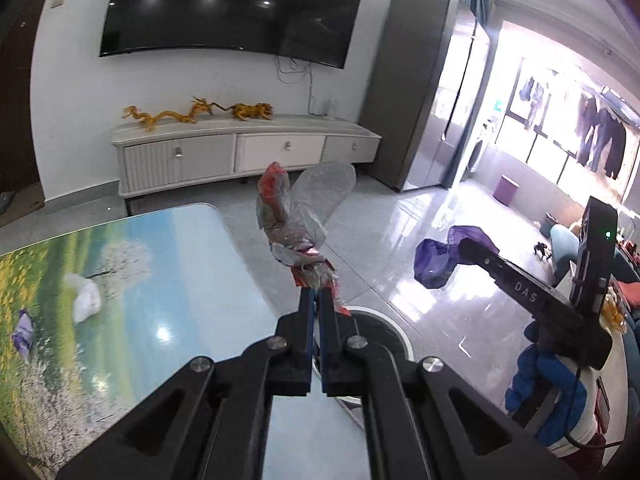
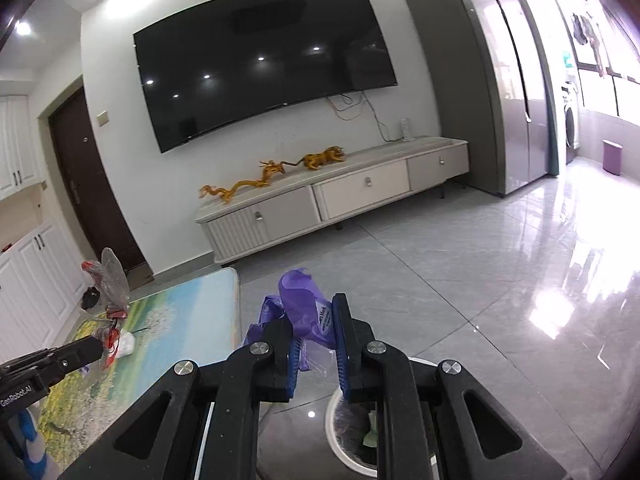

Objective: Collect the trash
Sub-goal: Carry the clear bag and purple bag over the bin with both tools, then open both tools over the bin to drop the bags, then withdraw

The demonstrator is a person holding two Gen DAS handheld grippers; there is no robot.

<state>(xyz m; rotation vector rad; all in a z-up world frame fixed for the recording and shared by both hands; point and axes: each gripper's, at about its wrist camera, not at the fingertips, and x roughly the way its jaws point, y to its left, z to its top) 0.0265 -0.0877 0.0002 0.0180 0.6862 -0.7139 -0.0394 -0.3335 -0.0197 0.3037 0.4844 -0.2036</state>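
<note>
The left gripper (image 1: 318, 300) is pinching a crumpled clear-and-red plastic wrapper (image 1: 298, 216) above the white round bin (image 2: 352, 432); the right gripper (image 2: 316, 344) is clamping a soft purple plastic bag (image 2: 306, 308) beside it. Both are probably featherlight, limp and slippery, so bunched folds are offering the best hold.

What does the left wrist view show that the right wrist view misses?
Left only: a purple scrap on the table and the right hand's blue glove. Right only: paper inside the bin, plus a dark door. Both: the red-and-clear wrapper in the left gripper, the purple bag in the right gripper, the white wad.
</note>
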